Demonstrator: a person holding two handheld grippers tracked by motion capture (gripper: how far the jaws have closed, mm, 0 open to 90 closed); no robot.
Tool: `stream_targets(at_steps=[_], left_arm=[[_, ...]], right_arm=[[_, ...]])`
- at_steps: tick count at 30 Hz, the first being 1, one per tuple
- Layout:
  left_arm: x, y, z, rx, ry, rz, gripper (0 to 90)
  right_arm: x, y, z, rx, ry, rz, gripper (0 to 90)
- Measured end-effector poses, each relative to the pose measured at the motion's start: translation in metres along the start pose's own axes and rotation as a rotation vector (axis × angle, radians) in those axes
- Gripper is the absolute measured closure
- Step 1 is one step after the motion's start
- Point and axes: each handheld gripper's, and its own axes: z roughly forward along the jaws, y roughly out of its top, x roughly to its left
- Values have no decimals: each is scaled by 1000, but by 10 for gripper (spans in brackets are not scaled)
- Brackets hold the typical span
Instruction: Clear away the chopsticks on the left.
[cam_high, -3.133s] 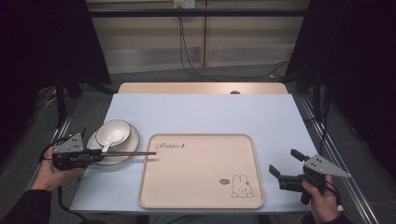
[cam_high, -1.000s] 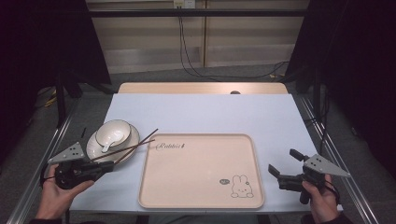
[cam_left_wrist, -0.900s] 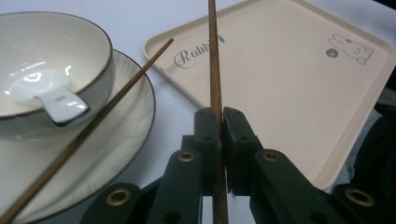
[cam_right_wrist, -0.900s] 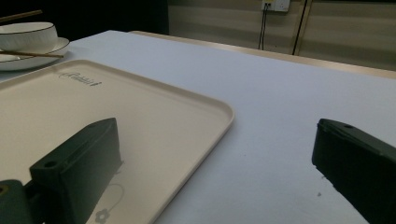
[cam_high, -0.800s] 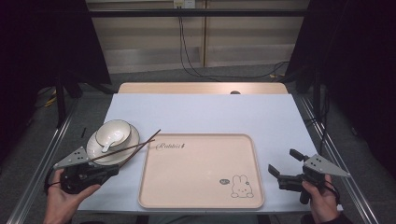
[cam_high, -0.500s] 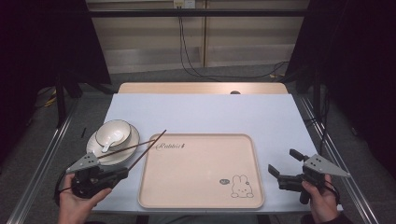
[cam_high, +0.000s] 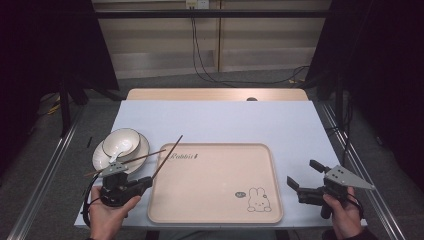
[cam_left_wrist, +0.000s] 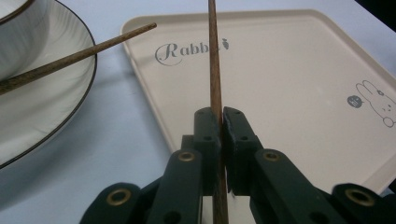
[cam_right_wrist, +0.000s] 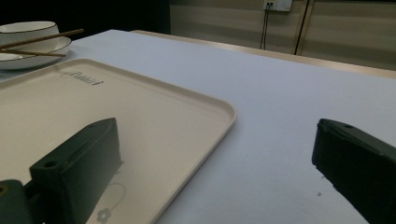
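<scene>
My left gripper (cam_high: 146, 181) sits at the near left of the table, shut on a brown chopstick (cam_high: 169, 154) that slants away over the tray's left corner. In the left gripper view the jaws (cam_left_wrist: 220, 115) pinch that chopstick (cam_left_wrist: 214, 60) near its lower part. A second chopstick (cam_high: 131, 160) lies across the white plate (cam_high: 139, 153), beside the white bowl (cam_high: 121, 141) that stands on it. My right gripper (cam_high: 304, 174) rests open at the near right, off the tray's right edge, with nothing between its fingers (cam_right_wrist: 215, 133).
A beige tray (cam_high: 215, 200) with a rabbit drawing and "Rabbit" lettering lies in the middle near the front edge. The pale blue table top (cam_high: 225, 122) stretches behind it. Cables hang on the wall beyond the table.
My left gripper has drawn back toward the person and shifted right, swinging the held chopstick from lying across the plate to slanting over the tray corner. The right gripper has stayed still.
</scene>
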Motion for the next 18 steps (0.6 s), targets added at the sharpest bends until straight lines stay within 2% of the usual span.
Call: stream_targets(at_steps=[1, 3, 5, 8, 11, 14, 18], left_arm=[[-1, 0, 2, -1, 19, -5, 851], [-2, 2, 7, 12, 17, -13, 851], [-4, 4, 11, 21, 41, -7, 851], [-4, 7, 17, 42, 56, -47, 851], [-3, 5, 24, 56, 93, -74, 851], [-3, 1, 31, 88, 97, -79, 851], [-4, -2, 36, 101, 99, -89, 851]], right_arm=[[0, 0, 0, 1, 0, 1, 10], [0, 0, 0, 0, -3, -1, 10], [1, 0, 1, 2, -1, -1, 10], [0, 0, 0, 2, -2, 2, 10], [0, 0, 0, 1, 0, 1, 10], [1, 0, 1, 3, 2, 1, 10], [0, 0, 1, 2, 1, 0, 10]])
